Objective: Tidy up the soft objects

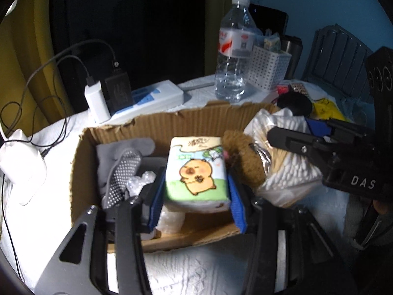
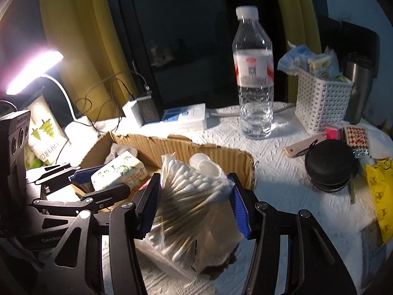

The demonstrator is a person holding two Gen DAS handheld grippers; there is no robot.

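Cardboard box point(image 1: 127, 127) under tissue pack point(image 1: 196, 172) clamped in left gripper point(image 1: 196, 204), right gripper point(image 2: 194, 211) pinching swab bag point(image 2: 189, 196)

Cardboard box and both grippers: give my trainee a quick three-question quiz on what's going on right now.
1. True or false: the left gripper holds the tissue pack over the cardboard box.
2. What does the right gripper hold?
A. water bottle
B. bag of cotton swabs
C. grey glove
3. Fill in: the grey glove lies ____ the box.

Key:
1. True.
2. B. The bag of cotton swabs sits between its blue pads; the water bottle stands on the table behind the box.
3. Inside, at its left side in the left wrist view.
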